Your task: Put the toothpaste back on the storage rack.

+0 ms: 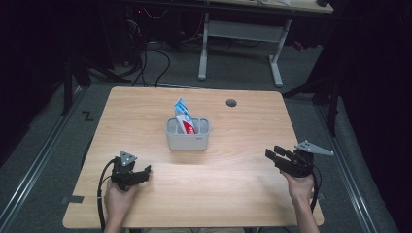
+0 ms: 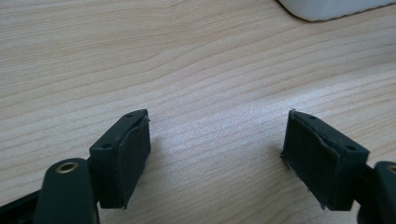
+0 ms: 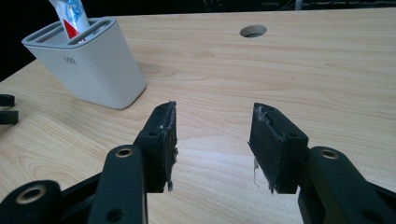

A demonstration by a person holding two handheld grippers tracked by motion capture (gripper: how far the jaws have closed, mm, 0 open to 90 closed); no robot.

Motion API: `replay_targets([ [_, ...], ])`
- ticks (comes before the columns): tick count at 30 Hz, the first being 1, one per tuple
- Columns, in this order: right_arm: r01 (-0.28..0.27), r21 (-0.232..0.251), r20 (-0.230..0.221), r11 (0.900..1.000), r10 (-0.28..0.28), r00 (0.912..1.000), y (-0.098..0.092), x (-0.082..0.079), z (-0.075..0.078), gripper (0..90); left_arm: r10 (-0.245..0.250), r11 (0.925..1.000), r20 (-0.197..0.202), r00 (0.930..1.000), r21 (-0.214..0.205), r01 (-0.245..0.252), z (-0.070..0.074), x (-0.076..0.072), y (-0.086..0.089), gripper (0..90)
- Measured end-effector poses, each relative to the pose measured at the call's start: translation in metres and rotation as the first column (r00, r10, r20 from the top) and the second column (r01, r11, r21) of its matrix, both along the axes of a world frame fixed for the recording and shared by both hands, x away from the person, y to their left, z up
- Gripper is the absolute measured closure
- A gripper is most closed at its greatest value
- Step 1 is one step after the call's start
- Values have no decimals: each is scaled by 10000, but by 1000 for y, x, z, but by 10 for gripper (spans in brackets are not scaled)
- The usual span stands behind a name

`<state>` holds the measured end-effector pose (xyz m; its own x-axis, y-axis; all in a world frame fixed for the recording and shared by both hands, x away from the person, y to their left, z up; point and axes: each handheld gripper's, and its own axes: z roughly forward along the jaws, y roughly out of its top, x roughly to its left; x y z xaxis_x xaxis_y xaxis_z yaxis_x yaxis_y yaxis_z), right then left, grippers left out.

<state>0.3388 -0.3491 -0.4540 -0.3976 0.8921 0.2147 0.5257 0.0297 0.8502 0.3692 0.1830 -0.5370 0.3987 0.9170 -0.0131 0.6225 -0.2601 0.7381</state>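
Between both wide, empty hand-held grippers, left and right, stands the toothpaste holder.

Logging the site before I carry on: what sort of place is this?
Probably a lab or recording workspace, not a home: a bare wooden table with a cable hole, cables on grey carpet, and a second desk frame behind, in dark surroundings.

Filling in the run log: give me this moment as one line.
left gripper: open, empty, on table | right gripper: open, empty | tube: upright in holder | holder: table centre, apart from both grippers
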Motion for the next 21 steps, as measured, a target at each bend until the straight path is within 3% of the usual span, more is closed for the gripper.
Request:
replay_targets([
  [21, 451, -466, -507, 9979, -474, 9976, -4, -5, -30, 522, 5, 10000, 2, 10000, -4, -5, 0, 0, 0, 234],
])
